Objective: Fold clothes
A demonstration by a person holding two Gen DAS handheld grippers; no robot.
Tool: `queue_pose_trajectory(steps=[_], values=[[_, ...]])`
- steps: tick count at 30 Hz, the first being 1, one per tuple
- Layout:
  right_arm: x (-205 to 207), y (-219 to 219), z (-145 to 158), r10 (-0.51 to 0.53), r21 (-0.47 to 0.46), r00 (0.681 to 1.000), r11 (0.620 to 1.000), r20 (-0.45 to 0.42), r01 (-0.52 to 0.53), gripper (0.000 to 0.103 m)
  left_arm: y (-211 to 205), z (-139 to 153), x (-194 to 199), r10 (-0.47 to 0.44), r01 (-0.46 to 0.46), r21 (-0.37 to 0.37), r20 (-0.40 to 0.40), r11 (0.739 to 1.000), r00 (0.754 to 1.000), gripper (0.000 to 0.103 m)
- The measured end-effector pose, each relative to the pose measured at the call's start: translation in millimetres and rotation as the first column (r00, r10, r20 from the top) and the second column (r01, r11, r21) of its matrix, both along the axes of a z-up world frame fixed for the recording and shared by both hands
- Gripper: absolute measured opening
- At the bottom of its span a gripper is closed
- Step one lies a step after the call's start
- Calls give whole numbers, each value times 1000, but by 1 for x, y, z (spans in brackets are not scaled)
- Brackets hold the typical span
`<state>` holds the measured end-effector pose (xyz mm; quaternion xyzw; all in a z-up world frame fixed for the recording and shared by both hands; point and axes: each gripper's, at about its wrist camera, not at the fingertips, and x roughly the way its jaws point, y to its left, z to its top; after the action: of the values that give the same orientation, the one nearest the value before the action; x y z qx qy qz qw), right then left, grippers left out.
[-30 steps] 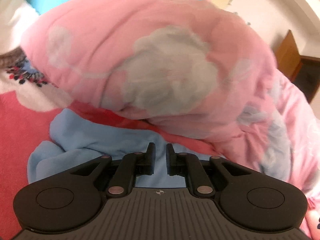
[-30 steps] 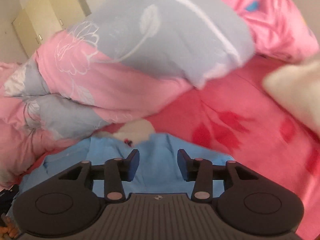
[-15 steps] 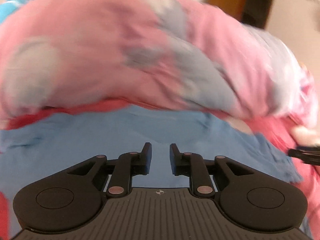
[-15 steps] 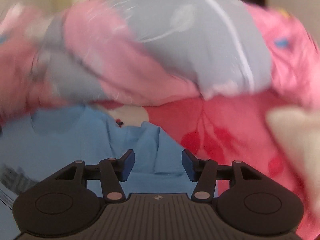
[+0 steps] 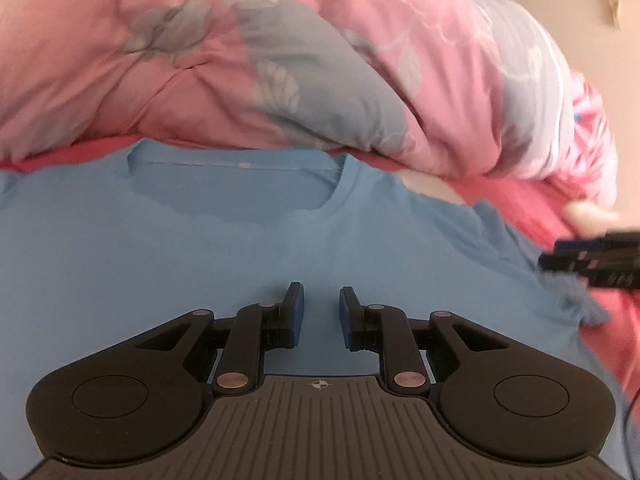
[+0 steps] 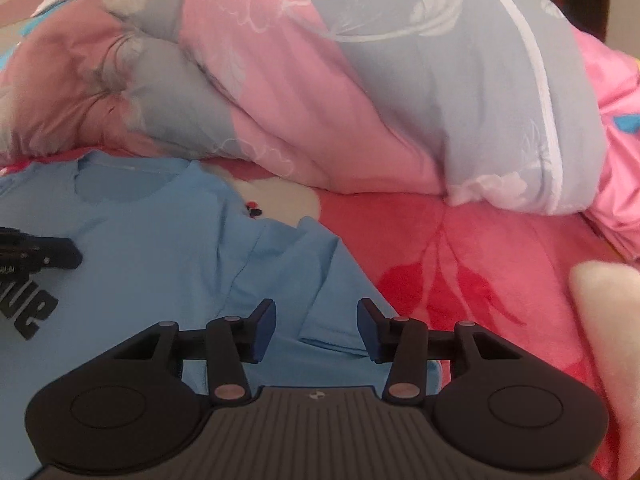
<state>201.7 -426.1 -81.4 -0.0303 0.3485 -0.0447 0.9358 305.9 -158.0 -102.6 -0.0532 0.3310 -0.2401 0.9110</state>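
A light blue T-shirt (image 5: 280, 248) lies spread flat on the bed, its collar (image 5: 236, 184) at the far side. My left gripper (image 5: 320, 312) hovers over the chest of the shirt, open by a narrow gap with nothing between its fingers. In the right wrist view the same T-shirt (image 6: 160, 248) fills the lower left, with black lettering (image 6: 28, 312) on it. My right gripper (image 6: 316, 328) is open over the creased right sleeve (image 6: 316, 272). Each gripper shows at the edge of the other's view: right gripper (image 5: 560, 258), left gripper (image 6: 60, 258).
A bulky pink and grey quilt (image 5: 280, 60) (image 6: 400, 80) is piled just beyond the collar. The shirt lies on a red floral bedsheet (image 6: 480, 264). Something cream and fluffy (image 6: 600, 320) sits at the right edge. A wall and a wooden door edge show behind.
Both views have swung round and now face the collar. The shirt, bunched a second ago, now lies flat. The left gripper's gap has widened slightly; the right gripper's opening is unchanged.
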Motion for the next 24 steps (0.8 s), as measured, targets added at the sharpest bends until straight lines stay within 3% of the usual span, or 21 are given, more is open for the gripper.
queue_pose_trajectory(steps=[5, 7, 12, 24], values=[[6, -19, -9, -87, 68, 996, 994, -18, 88, 36, 6, -2, 0, 1, -1, -32, 3, 999, 1000, 19], [8, -27, -13, -125, 102, 992, 987, -26, 127, 22, 7, -4, 1, 1, -1, -42, 3, 999, 1000, 19], [8, -34, -15, -184, 121, 982, 975, -28, 187, 7, 11, -6, 2, 0, -1, -76, -7, 997, 1000, 20], [-1, -78, 10, -375, 183, 925, 915, 63, 358, 4, 24, -10, 7, -2, -6, -173, -47, 985, 999, 20]])
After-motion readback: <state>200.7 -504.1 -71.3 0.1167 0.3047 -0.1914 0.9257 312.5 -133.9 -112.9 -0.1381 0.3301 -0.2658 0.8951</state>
